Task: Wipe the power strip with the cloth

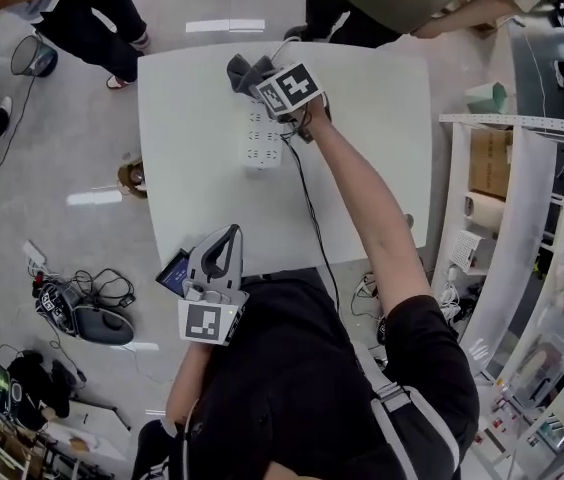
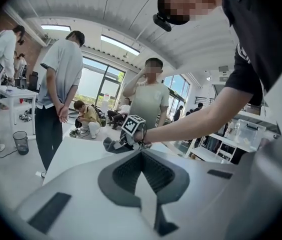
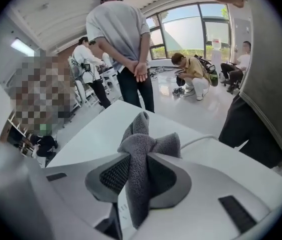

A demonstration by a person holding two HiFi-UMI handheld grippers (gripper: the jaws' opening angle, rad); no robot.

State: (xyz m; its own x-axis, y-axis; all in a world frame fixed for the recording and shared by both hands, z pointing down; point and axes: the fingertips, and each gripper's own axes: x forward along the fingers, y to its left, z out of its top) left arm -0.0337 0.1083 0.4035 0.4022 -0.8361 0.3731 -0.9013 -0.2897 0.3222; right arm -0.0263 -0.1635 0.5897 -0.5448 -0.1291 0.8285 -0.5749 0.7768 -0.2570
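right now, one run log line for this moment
right tool: shut on cloth | cloth: at far end of strip | left tool: shut, empty, over near edge of table | strip: flat on table

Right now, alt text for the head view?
The right gripper holds a grey cloth at the far end of a white power strip on a white table. The left gripper hangs shut and empty by the table's near edge.
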